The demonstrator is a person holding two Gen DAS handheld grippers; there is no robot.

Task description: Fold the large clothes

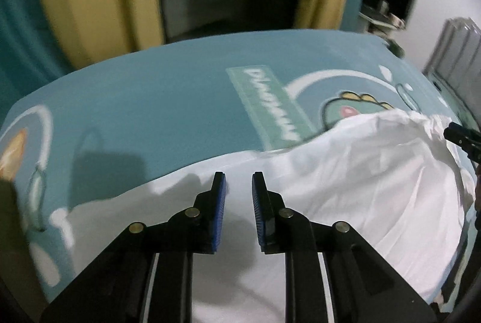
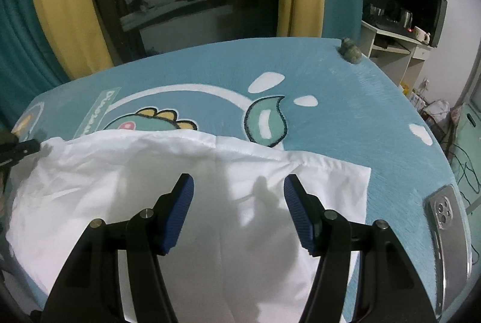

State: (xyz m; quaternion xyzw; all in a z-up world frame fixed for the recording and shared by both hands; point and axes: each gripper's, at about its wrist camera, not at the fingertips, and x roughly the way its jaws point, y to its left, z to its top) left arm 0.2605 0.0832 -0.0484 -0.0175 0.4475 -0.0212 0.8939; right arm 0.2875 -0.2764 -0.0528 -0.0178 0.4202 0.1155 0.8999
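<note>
A large white garment [image 1: 345, 172] lies on a teal bed sheet [image 1: 150, 112] printed with a dinosaur; it also shows in the right wrist view [image 2: 210, 202]. My left gripper [image 1: 239, 181] hovers over the garment's far edge, jaws a little apart with nothing between them. My right gripper [image 2: 239, 184] is wide open above the garment's middle, empty. In the left wrist view the right gripper's tip [image 1: 460, 136] shows at the garment's raised right edge. In the right wrist view the left gripper's tip [image 2: 21, 150] shows at the garment's left corner.
A phone [image 2: 448, 220] lies on the bed at the right. A small dark object [image 2: 348, 50] sits at the bed's far corner. Yellow and teal curtains [image 2: 60, 22] and a dark window stand behind. A desk [image 2: 396, 43] with monitors stands at the far right.
</note>
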